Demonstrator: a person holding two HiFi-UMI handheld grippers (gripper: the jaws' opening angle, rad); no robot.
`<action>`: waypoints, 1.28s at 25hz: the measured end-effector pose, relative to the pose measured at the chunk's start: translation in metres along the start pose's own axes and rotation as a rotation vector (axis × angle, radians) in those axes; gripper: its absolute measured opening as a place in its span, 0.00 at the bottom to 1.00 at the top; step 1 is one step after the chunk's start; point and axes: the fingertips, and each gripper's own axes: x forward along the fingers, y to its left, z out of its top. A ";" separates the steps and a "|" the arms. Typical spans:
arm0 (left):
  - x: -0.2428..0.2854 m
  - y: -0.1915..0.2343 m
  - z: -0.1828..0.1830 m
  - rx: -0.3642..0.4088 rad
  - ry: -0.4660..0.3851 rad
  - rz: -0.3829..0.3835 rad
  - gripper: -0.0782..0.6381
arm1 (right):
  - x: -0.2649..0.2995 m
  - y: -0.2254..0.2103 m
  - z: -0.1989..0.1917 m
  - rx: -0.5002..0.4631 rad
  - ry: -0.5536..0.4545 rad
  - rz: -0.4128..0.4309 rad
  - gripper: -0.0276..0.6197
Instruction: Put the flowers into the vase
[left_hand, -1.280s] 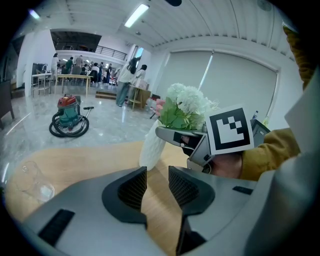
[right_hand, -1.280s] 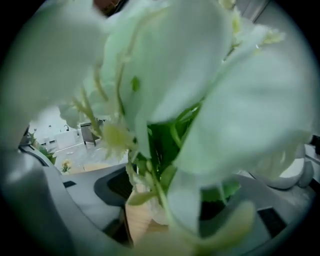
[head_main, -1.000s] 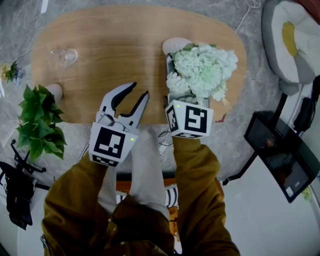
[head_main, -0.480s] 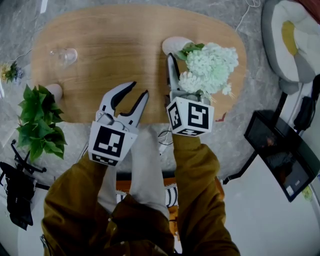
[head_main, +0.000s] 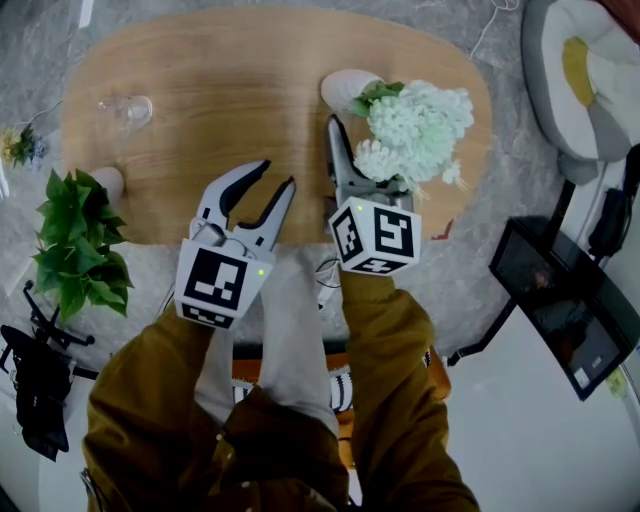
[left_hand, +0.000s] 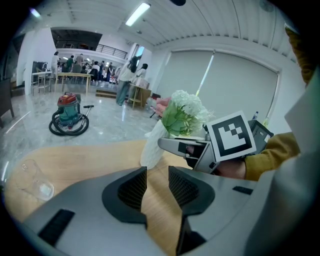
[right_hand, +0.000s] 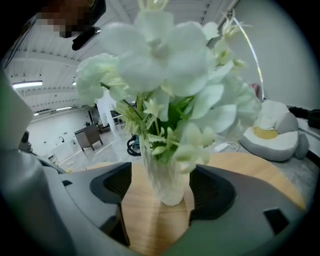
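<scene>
One oval wooden table fills the upper part of the head view, and everything the task needs sits on it. Off its right end lie one grey and white cushion seat and, nearer the person, one dark screen on a stand. One leafy green plant stands on the floor beside the table's left end.

The person holds two grippers over the near edge of the table. The left gripper hovers with its jaws a narrow gap apart and nothing between them. The right gripper reaches to the right part of the table; its jaws have just been opening and now stand wide, one on each side of the single vase, with the pads not pressing on it.

One bunch of pale white-green flowers is already in that vase, which stands on the wood. One clear glass sits alone at the table's far left, well apart from the vase
</scene>
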 end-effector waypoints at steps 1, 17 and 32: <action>0.000 -0.001 0.000 -0.002 0.001 -0.001 0.27 | -0.003 0.001 -0.002 0.007 0.006 0.001 0.57; -0.045 -0.019 0.042 -0.022 -0.029 0.048 0.14 | -0.097 0.055 0.014 0.020 0.109 0.109 0.34; -0.175 -0.076 0.165 -0.092 -0.169 0.088 0.12 | -0.206 0.115 0.193 0.028 -0.027 0.145 0.05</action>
